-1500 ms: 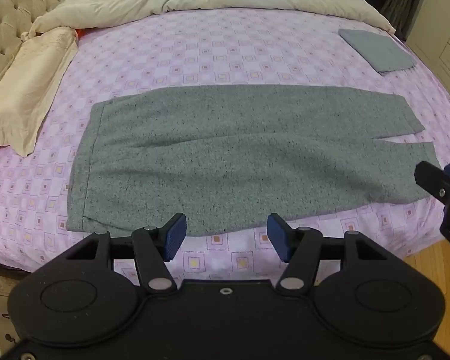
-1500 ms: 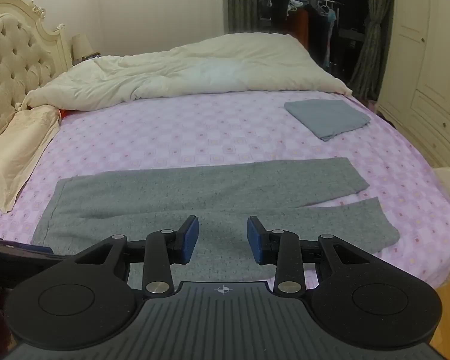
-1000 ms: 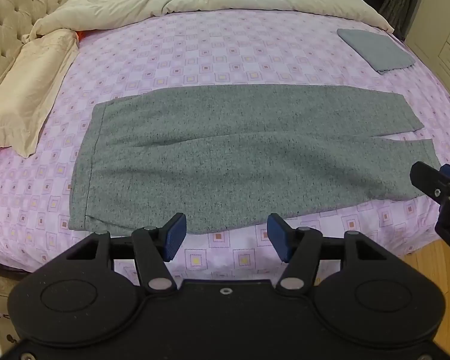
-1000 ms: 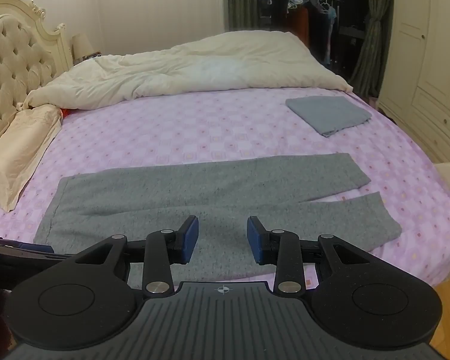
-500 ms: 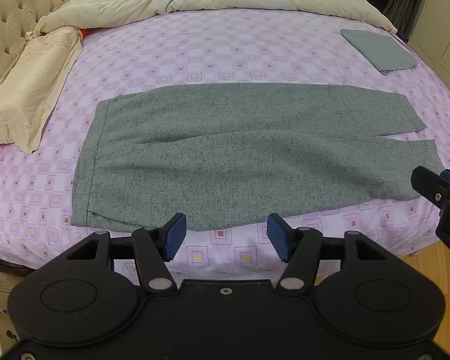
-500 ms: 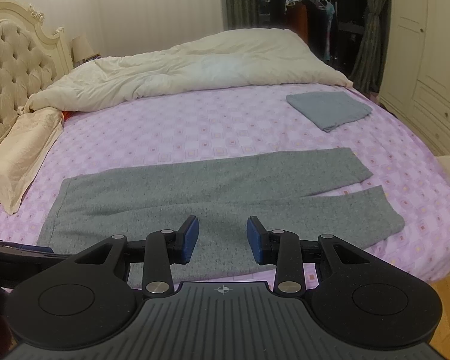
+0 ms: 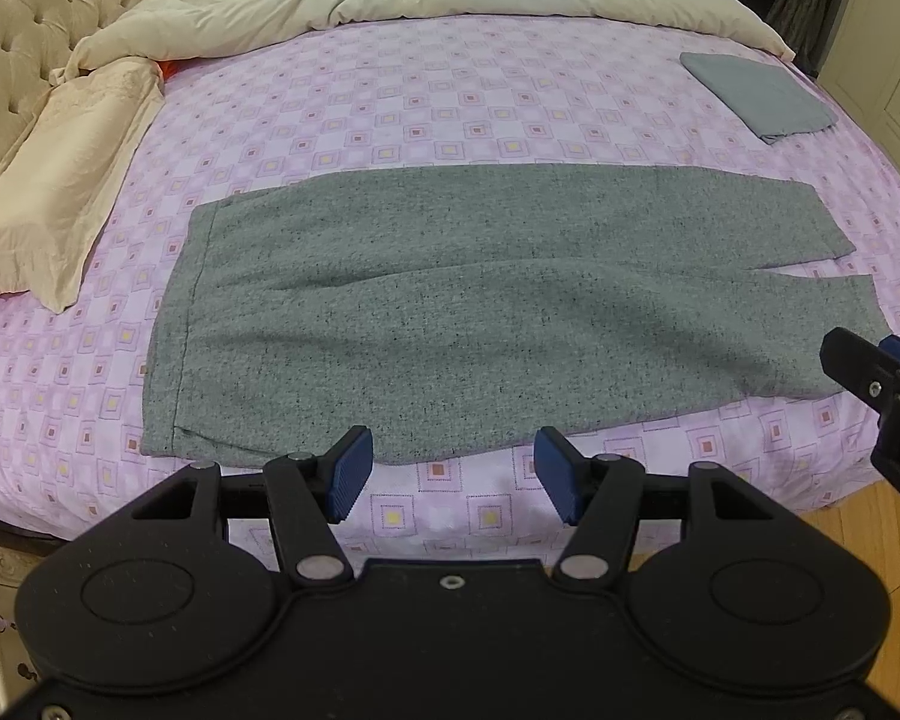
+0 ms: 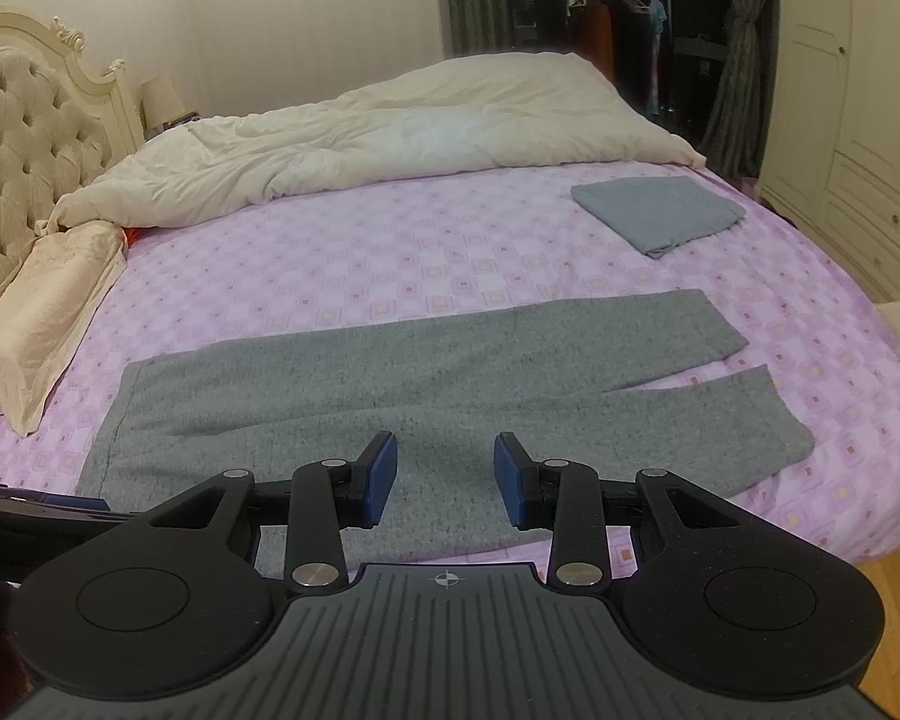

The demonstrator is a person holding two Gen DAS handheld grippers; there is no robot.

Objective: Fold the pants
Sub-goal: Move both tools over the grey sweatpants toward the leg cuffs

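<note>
Grey pants [image 7: 480, 300] lie flat across the bed [image 7: 390, 96], cuffs at three o'clock. Both the left gripper [image 7: 447, 468] and right gripper [image 8: 444, 474] hang spread and empty; pinching one layer only would probably skew the fold.

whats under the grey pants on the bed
The grey pants lie flat on the purple checked bedsheet, which shows all round them. Whatever lies under the pants is covered; no bulge shows.

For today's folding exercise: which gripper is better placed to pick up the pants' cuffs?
Right. The right gripper hangs beside the cuffs; the left gripper is nearer the waistband. Both are open.
</note>
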